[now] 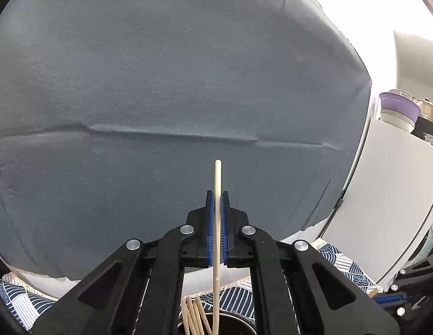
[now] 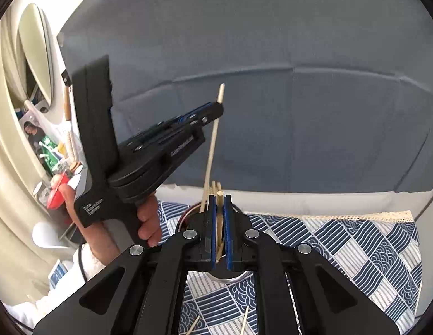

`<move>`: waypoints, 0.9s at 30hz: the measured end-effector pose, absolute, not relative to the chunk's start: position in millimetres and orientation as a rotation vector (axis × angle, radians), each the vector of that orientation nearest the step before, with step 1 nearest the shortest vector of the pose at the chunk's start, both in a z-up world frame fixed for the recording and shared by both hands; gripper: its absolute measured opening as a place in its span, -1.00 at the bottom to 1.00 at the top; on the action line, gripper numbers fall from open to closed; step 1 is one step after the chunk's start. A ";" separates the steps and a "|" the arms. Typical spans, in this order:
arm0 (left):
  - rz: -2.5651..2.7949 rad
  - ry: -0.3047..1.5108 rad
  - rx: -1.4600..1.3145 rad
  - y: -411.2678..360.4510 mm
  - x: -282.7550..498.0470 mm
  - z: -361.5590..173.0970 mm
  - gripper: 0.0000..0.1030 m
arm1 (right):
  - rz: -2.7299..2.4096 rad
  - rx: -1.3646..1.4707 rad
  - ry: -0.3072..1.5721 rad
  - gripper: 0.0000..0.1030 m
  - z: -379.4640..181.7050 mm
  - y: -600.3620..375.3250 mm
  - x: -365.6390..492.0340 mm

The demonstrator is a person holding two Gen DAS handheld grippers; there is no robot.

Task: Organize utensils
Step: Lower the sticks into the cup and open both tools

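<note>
Grey cloth (image 1: 174, 83) behind, patterned cloth (image 2: 356, 251) below. Left gripper (image 1: 217, 198) clamped on one chopstick (image 1: 216, 251), bottom middle, over cup (image 1: 230, 323). Right gripper (image 2: 219, 203) clamped on another chopstick (image 2: 219, 217). Lower straight, slowly, then let go.

chopsticks (image 2: 216, 188) in holder (image 2: 185, 220), holder on tablecloth (image 2: 342, 240) — backdrop (image 2: 300, 55) behind
</note>
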State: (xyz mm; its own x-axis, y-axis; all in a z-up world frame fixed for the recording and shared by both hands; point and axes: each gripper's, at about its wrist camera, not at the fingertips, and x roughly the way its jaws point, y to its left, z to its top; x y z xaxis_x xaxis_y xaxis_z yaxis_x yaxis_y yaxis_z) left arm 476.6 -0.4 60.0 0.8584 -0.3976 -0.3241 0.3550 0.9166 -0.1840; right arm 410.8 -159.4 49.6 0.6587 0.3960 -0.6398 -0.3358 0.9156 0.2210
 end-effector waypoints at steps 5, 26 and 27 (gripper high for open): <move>-0.408 0.365 -0.127 -2.2 477.3 46.0 -0.91 | 0.411 0.101 0.764 -0.90 38.2 -161.9 416.3; -0.405 0.480 -0.127 24.5 428.9 1.0 -0.90 | 0.427 0.115 0.849 -0.90 -0.5 -162.4 428.4; -0.404 0.500 -0.113 23.7 425.0 -1.2 -0.90 | 0.426 0.112 0.848 -0.90 -2.2 -161.5 430.2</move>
State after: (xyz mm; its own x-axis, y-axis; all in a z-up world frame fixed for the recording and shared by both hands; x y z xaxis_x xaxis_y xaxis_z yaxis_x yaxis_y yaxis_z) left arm 425.0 23.7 -1.2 0.8007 -0.4028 -0.4435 0.3483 0.9153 -0.2024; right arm 430.2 -161.5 -2.2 0.5832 0.4077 -0.7026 -0.3200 0.9103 0.2625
